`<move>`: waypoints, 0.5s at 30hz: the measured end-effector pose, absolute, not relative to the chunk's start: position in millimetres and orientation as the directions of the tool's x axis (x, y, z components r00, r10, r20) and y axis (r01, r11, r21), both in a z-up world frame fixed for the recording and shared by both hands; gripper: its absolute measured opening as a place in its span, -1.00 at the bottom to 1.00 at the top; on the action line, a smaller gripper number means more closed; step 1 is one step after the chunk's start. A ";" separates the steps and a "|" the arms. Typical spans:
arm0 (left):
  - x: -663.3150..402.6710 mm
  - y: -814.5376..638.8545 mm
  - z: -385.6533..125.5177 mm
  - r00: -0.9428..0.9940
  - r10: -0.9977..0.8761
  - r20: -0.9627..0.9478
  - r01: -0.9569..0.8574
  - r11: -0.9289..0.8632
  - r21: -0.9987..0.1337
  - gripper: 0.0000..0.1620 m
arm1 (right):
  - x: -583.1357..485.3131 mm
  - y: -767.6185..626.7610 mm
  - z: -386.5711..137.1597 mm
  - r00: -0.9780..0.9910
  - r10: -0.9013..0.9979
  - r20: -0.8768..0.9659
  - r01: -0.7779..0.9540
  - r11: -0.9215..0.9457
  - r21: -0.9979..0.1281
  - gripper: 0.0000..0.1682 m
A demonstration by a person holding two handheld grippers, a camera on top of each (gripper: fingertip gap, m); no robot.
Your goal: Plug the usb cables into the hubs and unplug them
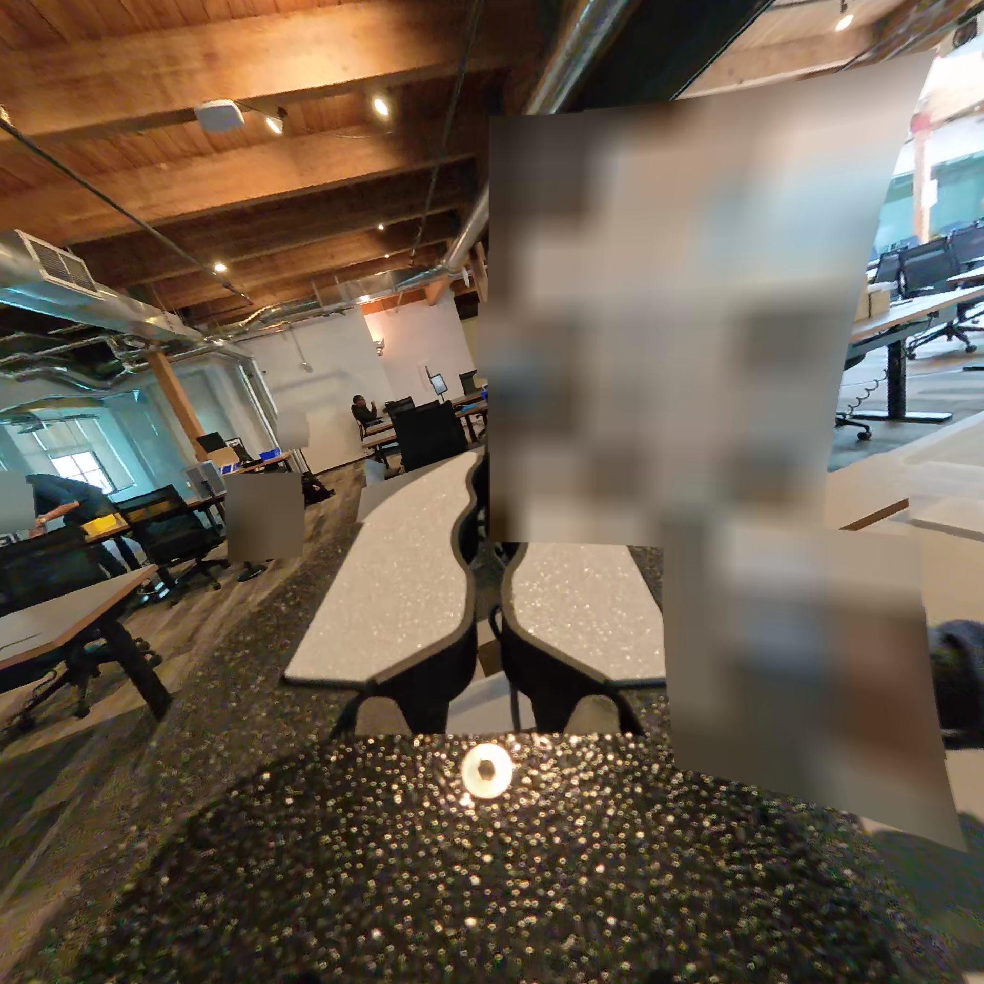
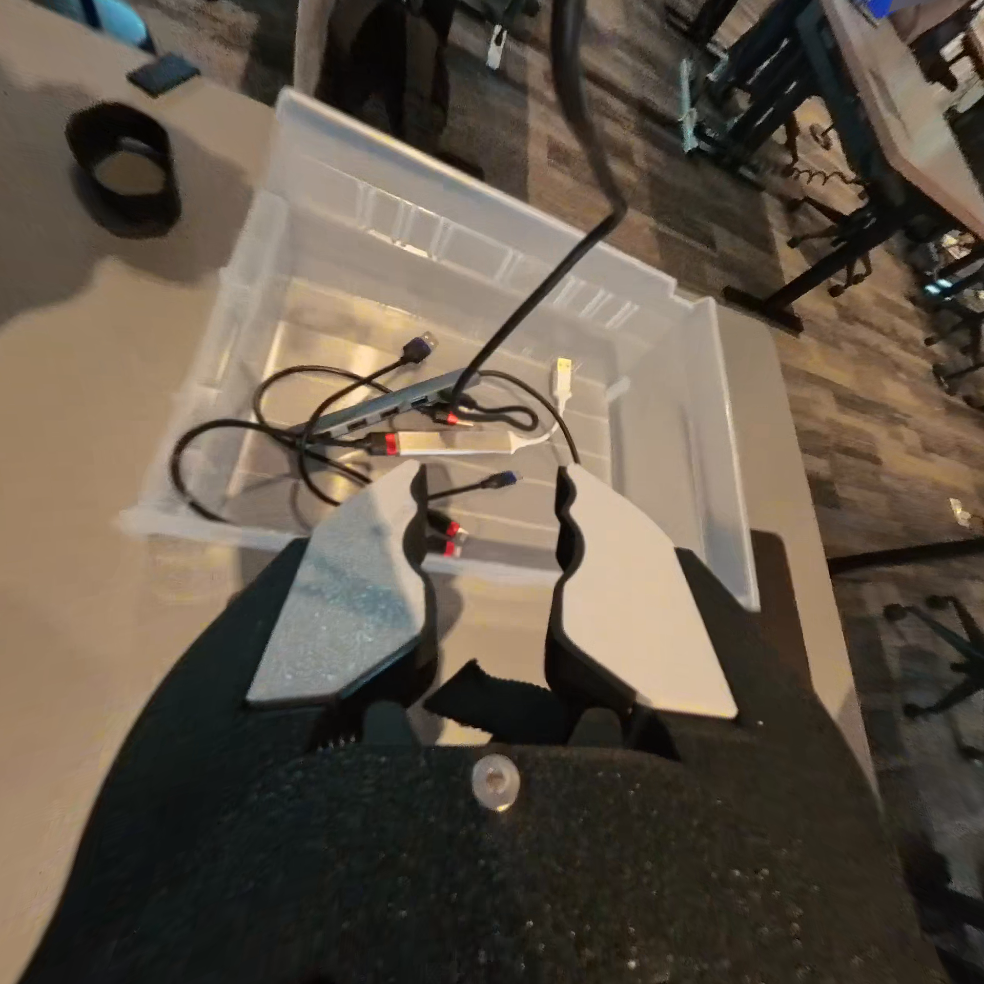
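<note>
The right gripper [image 2: 487, 474] is held spread wide and empty above the clear bin [image 2: 692, 426], where hubs [image 2: 394, 407] and cables [image 2: 213, 431] lie; the left gripper [image 1: 487, 532] is nearly closed, and raised toward the room.

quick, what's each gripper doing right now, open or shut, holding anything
Left gripper: nearly shut, with a thin black cable running between its fingers.
Right gripper: open, empty, above the clear bin.

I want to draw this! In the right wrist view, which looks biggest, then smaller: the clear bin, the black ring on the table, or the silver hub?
1. Clear bin, by far.
2. Black ring.
3. Silver hub, longer but much thinner than the ring, so those two are close.
</note>
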State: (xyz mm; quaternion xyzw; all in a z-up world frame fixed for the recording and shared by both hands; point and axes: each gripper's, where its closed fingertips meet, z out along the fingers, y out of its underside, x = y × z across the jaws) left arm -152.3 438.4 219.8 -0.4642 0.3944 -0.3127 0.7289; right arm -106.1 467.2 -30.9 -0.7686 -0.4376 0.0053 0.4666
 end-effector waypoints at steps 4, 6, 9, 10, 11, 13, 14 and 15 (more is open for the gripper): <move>-159.2 441.0 220.5 0.482 -0.837 -0.257 0.124 0.355 -0.926 -0.97 | -124.0 491.3 -47.9 0.497 0.744 0.446 0.760 -0.125 -0.638 -0.45; -161.4 443.8 218.9 0.479 -0.842 -0.248 0.126 0.346 -0.930 -0.97 | -133.8 493.7 -44.1 0.481 0.750 0.453 0.760 -0.100 -0.642 -0.44; -163.4 446.4 218.3 0.471 -0.853 -0.224 0.147 0.326 -0.934 -0.97 | -140.6 495.1 -44.6 0.470 0.748 0.468 0.780 -0.104 -0.617 -0.42; -163.4 446.6 217.8 0.468 -0.856 -0.220 0.148 0.322 -0.935 -0.97 | -140.7 496.0 -45.1 0.476 0.742 0.472 0.786 -0.117 -0.607 -0.41; -162.9 446.2 217.6 0.466 -0.857 -0.219 0.148 0.320 -0.936 -0.97 | -140.6 497.0 -46.0 0.485 0.739 0.468 0.787 -0.135 -0.602 -0.41; -161.3 443.1 219.2 0.460 -0.861 -0.219 0.155 0.320 -0.934 -0.97 | -141.7 498.8 -49.0 0.506 0.744 0.437 0.781 -0.180 -0.598 -0.40; -160.4 440.3 220.9 0.455 -0.863 -0.218 0.164 0.322 -0.932 -0.97 | -142.6 499.8 -51.0 0.515 0.749 0.417 0.778 -0.204 -0.594 -0.37; -159.5 436.9 223.0 0.449 -0.867 -0.217 0.175 0.324 -0.930 -0.97 | -143.9 500.8 -52.6 0.523 0.754 0.398 0.774 -0.225 -0.591 -0.35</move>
